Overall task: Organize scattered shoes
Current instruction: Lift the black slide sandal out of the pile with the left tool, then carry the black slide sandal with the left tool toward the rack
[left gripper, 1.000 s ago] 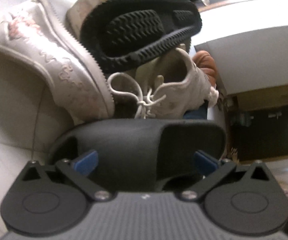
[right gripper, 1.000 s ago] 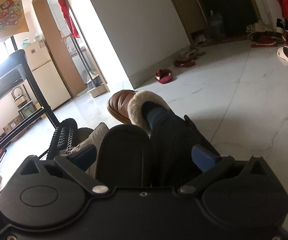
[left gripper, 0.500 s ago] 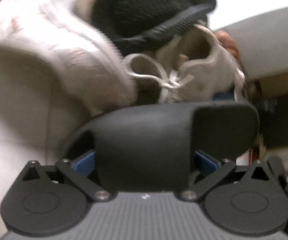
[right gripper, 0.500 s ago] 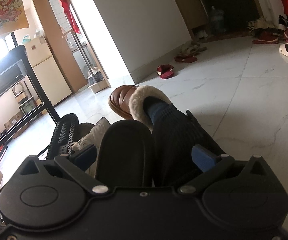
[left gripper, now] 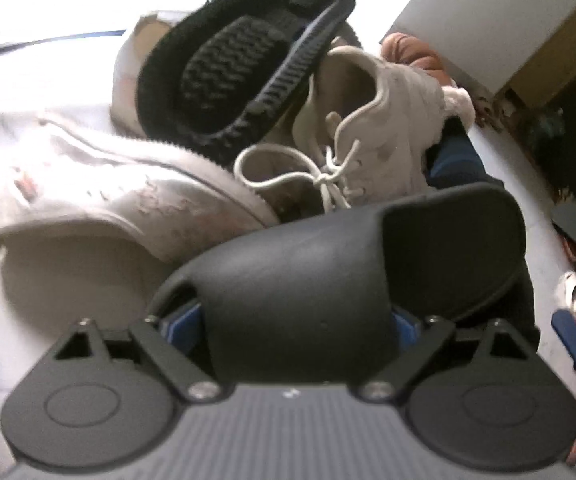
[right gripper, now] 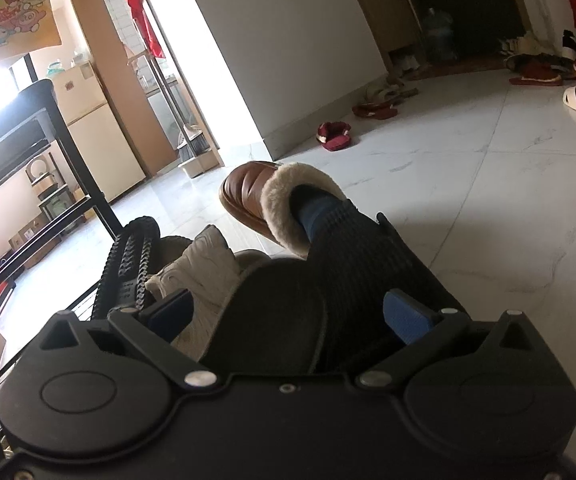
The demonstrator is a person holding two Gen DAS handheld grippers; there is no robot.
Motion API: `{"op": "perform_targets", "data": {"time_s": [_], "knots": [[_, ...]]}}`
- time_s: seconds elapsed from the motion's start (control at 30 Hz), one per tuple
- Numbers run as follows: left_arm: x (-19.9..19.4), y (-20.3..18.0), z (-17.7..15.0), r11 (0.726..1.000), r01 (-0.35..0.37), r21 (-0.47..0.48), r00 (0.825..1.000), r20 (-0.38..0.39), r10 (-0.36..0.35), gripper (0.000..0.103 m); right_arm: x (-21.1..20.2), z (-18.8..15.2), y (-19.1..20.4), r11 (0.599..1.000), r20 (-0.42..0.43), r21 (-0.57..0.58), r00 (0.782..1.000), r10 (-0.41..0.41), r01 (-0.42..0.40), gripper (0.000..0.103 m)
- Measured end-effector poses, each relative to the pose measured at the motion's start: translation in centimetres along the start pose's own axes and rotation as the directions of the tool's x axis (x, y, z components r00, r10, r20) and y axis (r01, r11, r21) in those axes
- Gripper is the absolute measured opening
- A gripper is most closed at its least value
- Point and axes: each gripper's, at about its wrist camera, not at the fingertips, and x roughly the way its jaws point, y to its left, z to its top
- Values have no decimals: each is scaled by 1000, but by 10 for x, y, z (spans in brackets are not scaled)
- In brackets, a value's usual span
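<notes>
- While the left gripper's [left gripper: 296,320] fingers are gripping the matte black rubber slide sandal [left gripper: 328,264] at lower centre, keeping it level is mattering.
- Right gripper [right gripper: 288,316] fingers are standing apart around it [right gripper: 271,316]; whether they are clamping, I cannot tell.
- Steering clear of the laced cream sneaker [left gripper: 372,132] above is seeming wise.

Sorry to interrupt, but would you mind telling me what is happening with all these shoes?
A person is tidying shoes with two handheld tools. The left tool is shut on a black slide sandal, held before a pile with a white laced sneaker, a pale slipper and an upturned black sole. The right tool grips another black shoe. More slippers lie scattered across the floor.
</notes>
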Motion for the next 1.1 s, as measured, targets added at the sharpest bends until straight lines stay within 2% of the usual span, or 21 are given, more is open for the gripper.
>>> {"op": "perform_targets", "data": {"time_s": [0.33, 0.5, 0.6, 0.73, 0.9, 1.03, 1.1], "knots": [[-63, 16, 2, 999, -29, 33, 988, 150, 24, 89, 1, -1, 3, 1000, 2, -22, 1000, -3, 3, 103], [-105, 64, -11, 993, -72, -90, 977, 196, 89, 89, 0, -2, 5, 999, 2, -33, 1000, -11, 11, 103], [-131, 99, -21, 974, -114, -195, 961, 226, 158, 89, -1, -4, 10, 999, 4, -52, 1000, -7, 7, 103], [-172, 144, -34, 925, -151, -348, 920, 292, 260, 89, -5, -6, 17, 996, 2, -86, 1000, 11, -11, 103], [-217, 190, -42, 839, -155, -522, 855, 354, 378, 89, -9, -8, 31, 991, -51, -109, 996, 73, -78, 103], [-245, 213, -43, 809, -199, -554, 795, 391, 464, 89, -15, -15, 50, 976, -126, -156, 983, 134, -153, 103], [-260, 228, -46, 791, -232, -566, 755, 408, 513, 89, -18, -20, 62, 962, -163, -188, 972, 170, -200, 103]]}}
